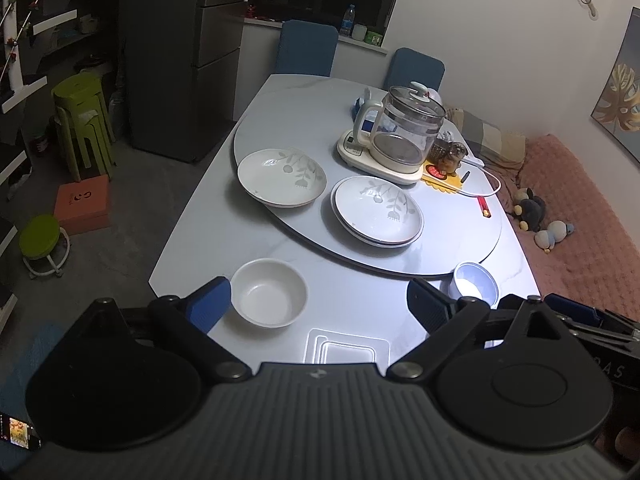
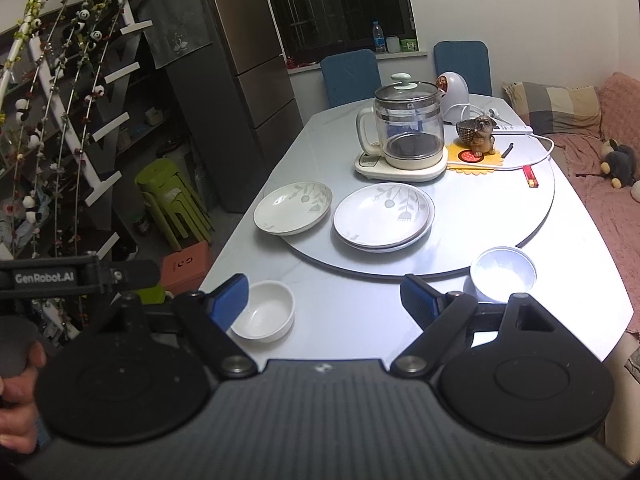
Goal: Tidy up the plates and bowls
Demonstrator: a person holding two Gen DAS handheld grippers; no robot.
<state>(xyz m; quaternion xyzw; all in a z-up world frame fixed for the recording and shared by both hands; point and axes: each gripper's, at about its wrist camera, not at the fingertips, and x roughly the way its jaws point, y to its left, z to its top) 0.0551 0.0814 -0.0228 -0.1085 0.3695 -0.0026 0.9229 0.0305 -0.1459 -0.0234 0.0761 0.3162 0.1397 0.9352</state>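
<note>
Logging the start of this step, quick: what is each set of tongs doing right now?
Left tongs: open, holding nothing, above the table.
Right tongs: open, holding nothing, above the table.

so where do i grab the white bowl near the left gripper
Take the white bowl by its rim, one finger inside and one outside. It sits upright and empty on the table. The left gripper is open, and its left finger is already beside the bowl's left wall, so grip there from above.
</note>
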